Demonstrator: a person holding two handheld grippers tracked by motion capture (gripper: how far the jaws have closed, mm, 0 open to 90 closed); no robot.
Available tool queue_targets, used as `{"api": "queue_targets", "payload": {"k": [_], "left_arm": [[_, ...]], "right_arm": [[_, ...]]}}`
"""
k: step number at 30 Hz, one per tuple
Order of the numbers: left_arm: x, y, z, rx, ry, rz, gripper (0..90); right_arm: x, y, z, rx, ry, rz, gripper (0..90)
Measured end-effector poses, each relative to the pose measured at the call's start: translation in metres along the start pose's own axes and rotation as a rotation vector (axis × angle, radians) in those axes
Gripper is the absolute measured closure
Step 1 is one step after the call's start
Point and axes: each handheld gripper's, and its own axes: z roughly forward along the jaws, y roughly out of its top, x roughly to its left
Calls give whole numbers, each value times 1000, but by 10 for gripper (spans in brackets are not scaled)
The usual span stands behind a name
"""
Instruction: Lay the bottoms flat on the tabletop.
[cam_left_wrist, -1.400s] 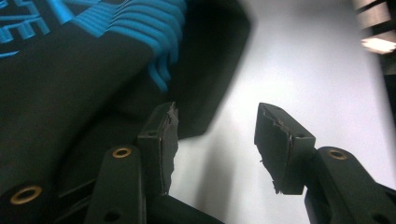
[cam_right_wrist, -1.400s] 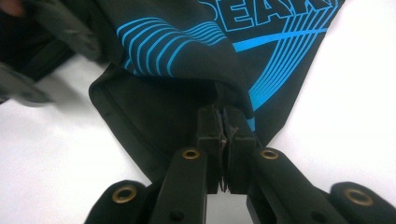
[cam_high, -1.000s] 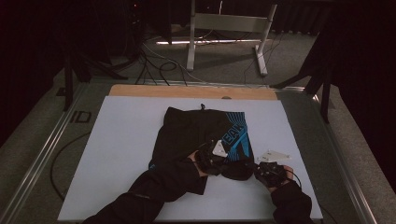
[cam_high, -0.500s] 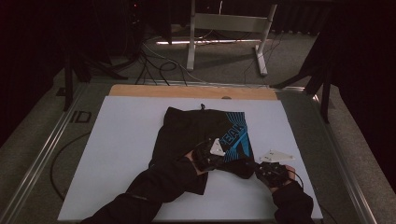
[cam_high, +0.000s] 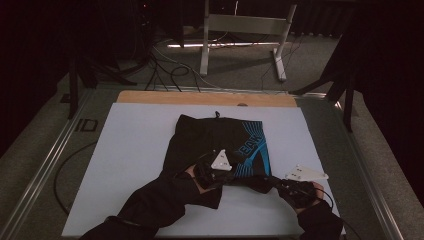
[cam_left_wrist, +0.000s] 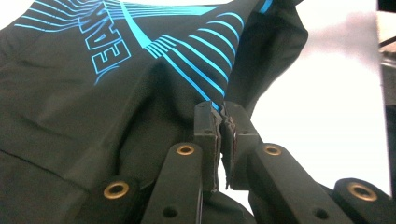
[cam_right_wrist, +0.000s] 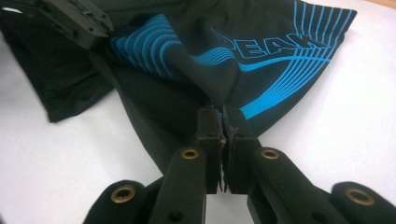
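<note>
So, laid out on the white surface (cam_high: 125, 165) is a pair of black shorts (cam_high: 210, 137) with turquoise stripes and lettering down one leg, lying about mid-board and a little toward the person's side, with the waistband at the far end near the wooden strip (cam_high: 200, 98). Folding looks to be the job, and the step in hand is the pickup of the near hem: both tongs have a bite of fabric and the cloth tents up off the board between them. The left forearm, in a dark sleeve (cam_high: 155, 205), comes in low and slantwise from the bottom edge, its left tongs (cam_high: 227, 175) over the near part of the shorts with the grey plate on top tipped up. The left tongs (cam_left_wrist: 222, 122) are pinched tight on a ridge of the striped cloth, having just been closing onto it. The right hand sits near the surface's right front corner, and the right tongs (cam_high: 272, 183) reach in toward the hem; from above it is too dark to be sure just where they meet the fabric, but the right tongs (cam_right_wrist: 223, 122) show up close clamped on a fold of the black cloth beside the lettering. Next, I would say, the two hands need to lift together and carry the hem away toward the waistband, keeping the edge taut and level so the fold lands square.
</note>
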Motion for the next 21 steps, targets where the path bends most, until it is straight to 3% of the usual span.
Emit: {"api": "queue_targets", "payload": {"k": [8,10,13,15,21], "left_arm": [[-16,-10,2,23,-49,24,898],[-19,-14,5,39,-50,32,895],[-19,-20,14,73,-50,33,772],[-18,-24,20,94,-34,39,671],[-15,-30,29,132,-10,68,635]], "right_arm": [[6,-13,-11,19,7,1,856],[4,-15,-11,32,13,23,776],[1,-16,-9,25,9,42,630],[0,-16,-8,21,13,51,607],[-1,-17,-5,31,12,54,548]]}}
